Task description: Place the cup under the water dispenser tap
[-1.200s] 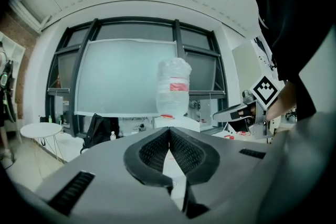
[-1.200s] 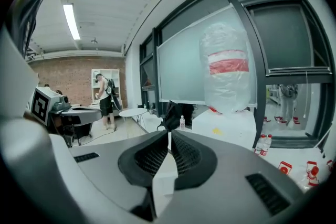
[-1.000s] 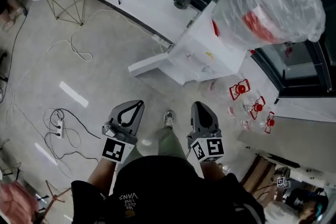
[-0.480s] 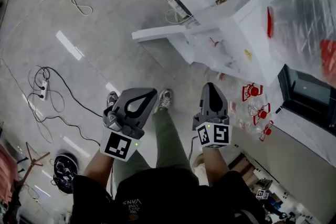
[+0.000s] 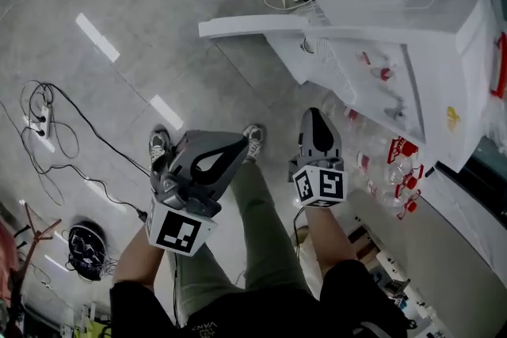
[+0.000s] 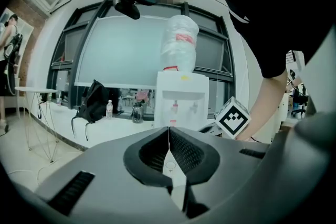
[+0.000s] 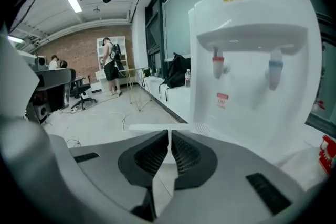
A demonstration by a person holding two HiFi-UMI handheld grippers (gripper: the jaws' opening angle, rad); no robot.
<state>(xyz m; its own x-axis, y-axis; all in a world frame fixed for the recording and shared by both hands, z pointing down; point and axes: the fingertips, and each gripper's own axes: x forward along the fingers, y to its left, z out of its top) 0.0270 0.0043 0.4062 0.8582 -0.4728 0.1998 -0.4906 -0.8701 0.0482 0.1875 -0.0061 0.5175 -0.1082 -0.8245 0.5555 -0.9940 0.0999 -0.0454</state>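
The white water dispenser (image 5: 412, 36) stands at the upper right of the head view, with a red tap (image 7: 218, 65) and a blue tap (image 7: 274, 72) under its top ledge. I see no cup in any view. My left gripper (image 5: 240, 142) is shut and empty, held out over the floor in front of the person's legs. In the left gripper view the jaws of my left gripper (image 6: 168, 129) meet, and the dispenser (image 6: 181, 99) is straight ahead but far off. My right gripper (image 5: 315, 115) is shut and empty too. It (image 7: 169, 132) points at the dispenser's base from close by.
A white panel (image 5: 253, 26) sticks out leftward from the dispenser, low down. Bottles with red labels (image 5: 400, 158) lie on the floor to its right. Cables and a power strip (image 5: 43, 119) lie at the left. A white bench holds a black backpack (image 6: 94, 105) and a bottle (image 6: 108, 109).
Both grippers have come down and look larger in the head view. The view has tilted further down, so the dispenser's front and the floor fill more of it.
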